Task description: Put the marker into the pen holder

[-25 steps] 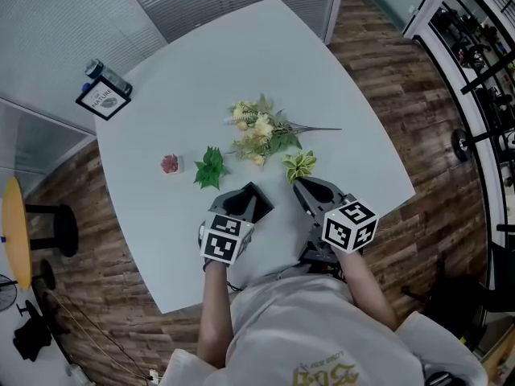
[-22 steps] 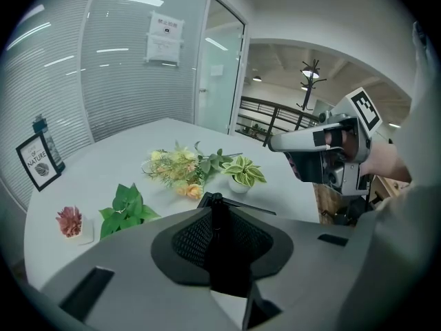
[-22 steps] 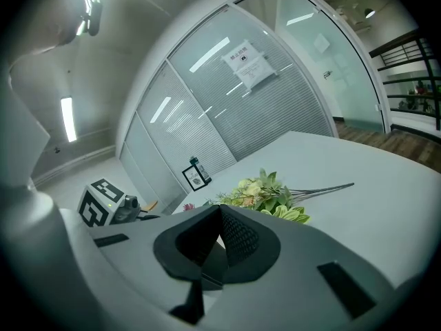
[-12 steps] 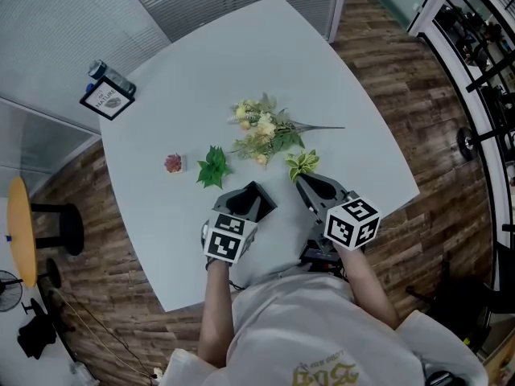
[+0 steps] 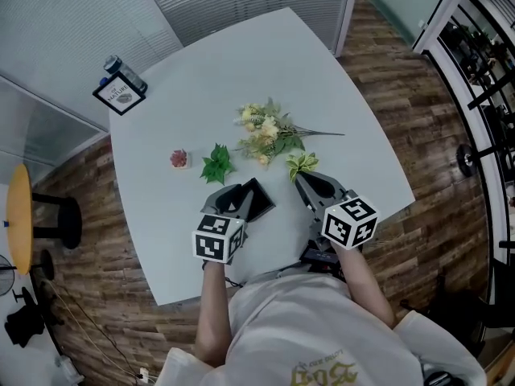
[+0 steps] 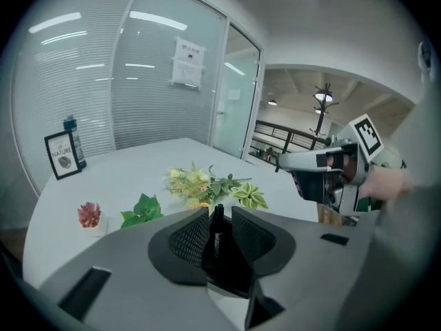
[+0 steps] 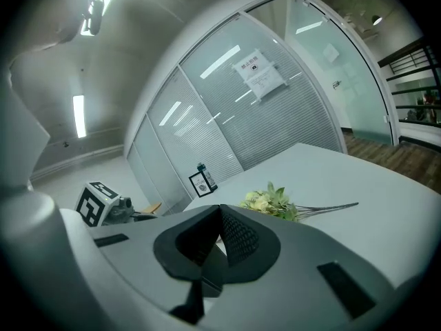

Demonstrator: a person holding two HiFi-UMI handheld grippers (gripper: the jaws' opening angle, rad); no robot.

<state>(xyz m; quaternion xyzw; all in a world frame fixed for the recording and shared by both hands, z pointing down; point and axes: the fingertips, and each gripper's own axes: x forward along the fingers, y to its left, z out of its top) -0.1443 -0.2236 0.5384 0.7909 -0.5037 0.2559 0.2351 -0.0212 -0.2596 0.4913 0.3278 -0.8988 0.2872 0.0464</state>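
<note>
Left gripper view shows the left gripper (image 6: pixel 219 212) pinching a slim dark marker (image 6: pixel 217 229) that stands upright between its two pads, tip just above the jaw line. The right gripper (image 7: pixel 219 216) has its jaws pressed together with nothing between them, and it hovers level with the other one over the near edge of the counter (image 5: pixel 201 79).

Beyond the jaws lie a green leaf sprig (image 5: pixel 216 164), a striped leaf sprig (image 5: pixel 301 164) and a bunch of pale flowers (image 5: pixel 265 131). A small pink plant (image 5: pixel 179 158) sits off to the left. At the far corner stand a framed card (image 5: pixel 121 96) and a bottle (image 5: pixel 122 67) just behind it.

As I judge it, the pickup is done and the drop is all that is left. No view shows anything I can call a pen holder, so where the marker must go cannot be told.

Only the left gripper view reveals the marker; from the head view that gripper's body hides it. The head view alone gives the whole layout of the counter.
</note>
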